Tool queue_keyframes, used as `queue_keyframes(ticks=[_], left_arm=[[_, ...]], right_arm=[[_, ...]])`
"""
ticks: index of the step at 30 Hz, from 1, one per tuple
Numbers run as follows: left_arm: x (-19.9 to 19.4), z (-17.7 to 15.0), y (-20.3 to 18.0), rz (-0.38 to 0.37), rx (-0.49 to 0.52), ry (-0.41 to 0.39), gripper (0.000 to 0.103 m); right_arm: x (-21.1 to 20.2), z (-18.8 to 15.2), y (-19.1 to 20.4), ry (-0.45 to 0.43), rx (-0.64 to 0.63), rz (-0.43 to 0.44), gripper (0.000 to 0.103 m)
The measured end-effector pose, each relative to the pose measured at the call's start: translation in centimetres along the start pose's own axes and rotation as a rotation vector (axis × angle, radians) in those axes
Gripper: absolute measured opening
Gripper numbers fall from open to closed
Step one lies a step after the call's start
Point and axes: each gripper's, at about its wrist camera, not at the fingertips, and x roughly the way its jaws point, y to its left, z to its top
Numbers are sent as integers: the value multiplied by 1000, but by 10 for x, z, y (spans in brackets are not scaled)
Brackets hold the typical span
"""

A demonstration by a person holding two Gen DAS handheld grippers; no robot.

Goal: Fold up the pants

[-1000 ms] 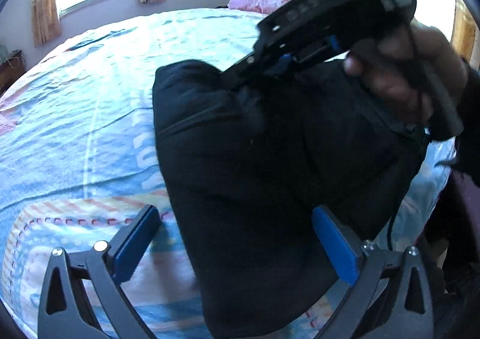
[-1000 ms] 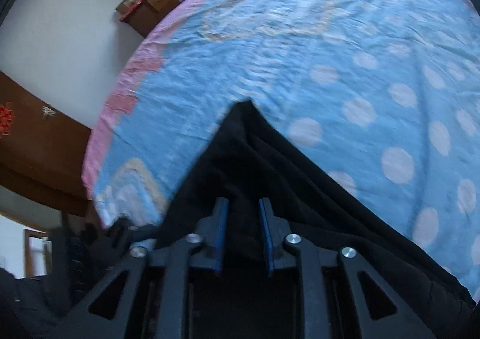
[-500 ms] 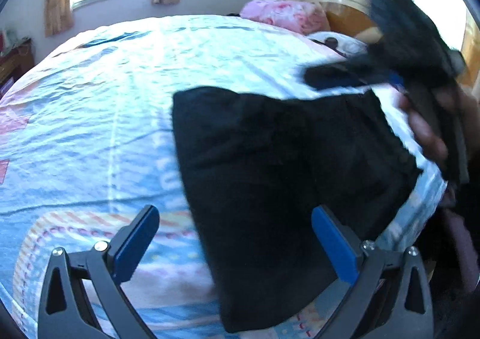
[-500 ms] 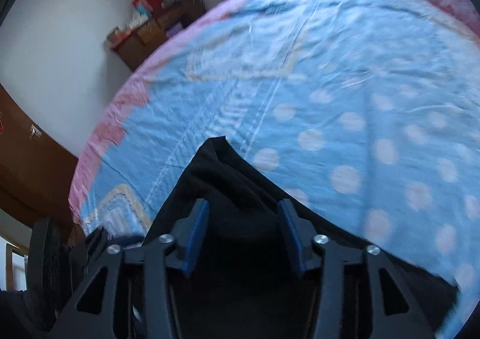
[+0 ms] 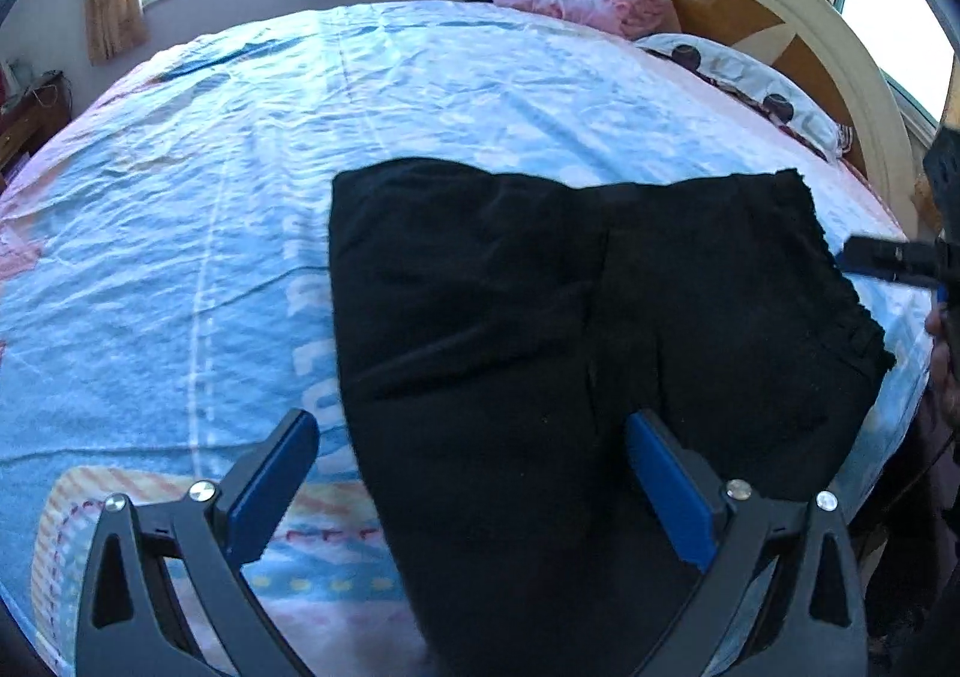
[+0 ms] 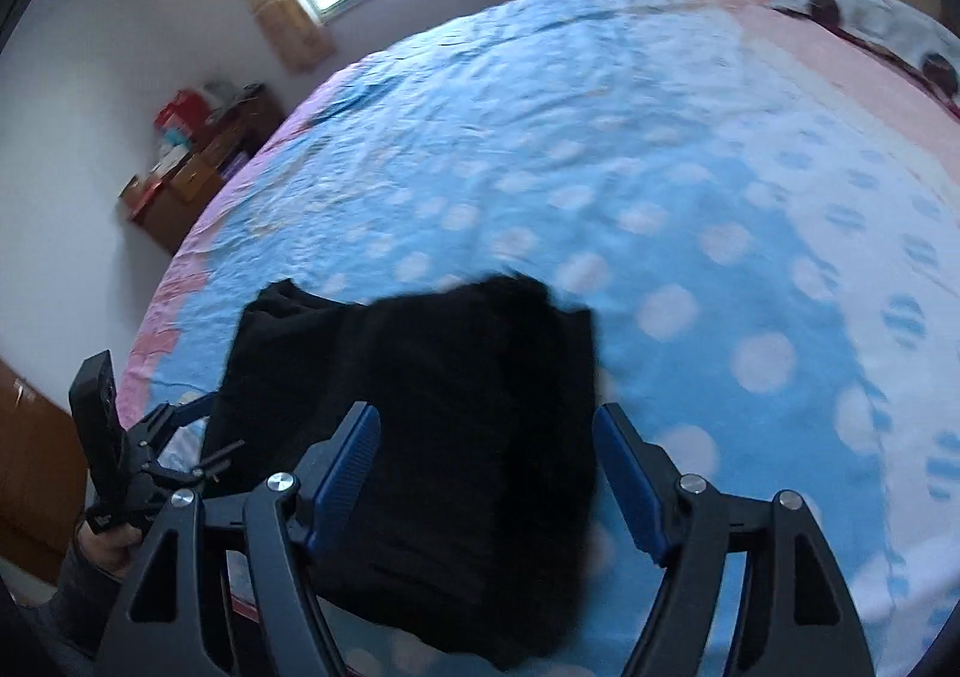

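The right claw [image 6: 486, 473], clamped on the cloth a second ago, is opening with nothing gripped, the left claw [image 5: 474, 482] stands wide and empty, and the folded black fabric pants [image 5: 588, 353] lie released on the blue dotted bed [image 5: 180, 233].

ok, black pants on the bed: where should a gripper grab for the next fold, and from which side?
Probably the pants' ragged short edge by the right gripper, whose jaws are opening with nothing clamped. Come in low from that outer side: both corners lie flat and exposed on the bedspread, so a finger can slide under. The left gripper hangs open above the near edge.
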Motion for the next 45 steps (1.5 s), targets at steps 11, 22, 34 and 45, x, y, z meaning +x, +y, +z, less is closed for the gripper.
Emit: queue_keyframes(ticks=[11, 22, 34, 45], left_arm=[[12, 2, 3, -31, 6, 26, 103], [14, 5, 4, -29, 3, 16, 103], [21, 10, 3, -28, -2, 59, 103], [5, 6, -25, 18, 28, -20, 52]], right_arm=[[18, -19, -25, 47, 28, 13, 83], [21, -24, -22, 21, -5, 25, 88], [43, -17, -20, 72, 62, 196, 88], [53, -21, -25, 62, 122, 270, 33]])
